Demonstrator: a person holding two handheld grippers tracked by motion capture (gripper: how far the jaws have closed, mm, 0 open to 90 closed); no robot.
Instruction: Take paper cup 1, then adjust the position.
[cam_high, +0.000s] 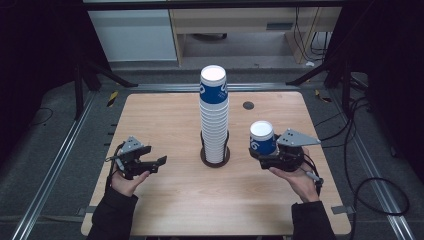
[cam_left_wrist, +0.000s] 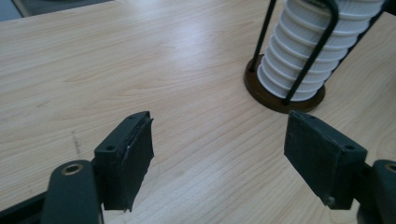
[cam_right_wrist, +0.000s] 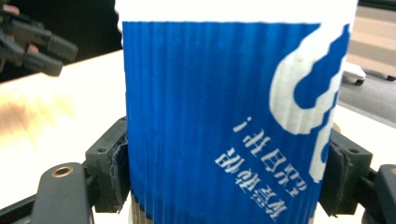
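High view: cup stack (cam_high: 214, 117) between tools, rack-held.

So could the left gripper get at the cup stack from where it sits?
Probably yes: the left gripper is open and the bare table lies between it and the cup stack.

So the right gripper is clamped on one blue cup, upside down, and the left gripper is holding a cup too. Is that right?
Not quite. The left gripper holds nothing: the left gripper view shows its jaws wide apart over bare table. The rest stands: the right gripper is clamped on one blue cup, upside down.
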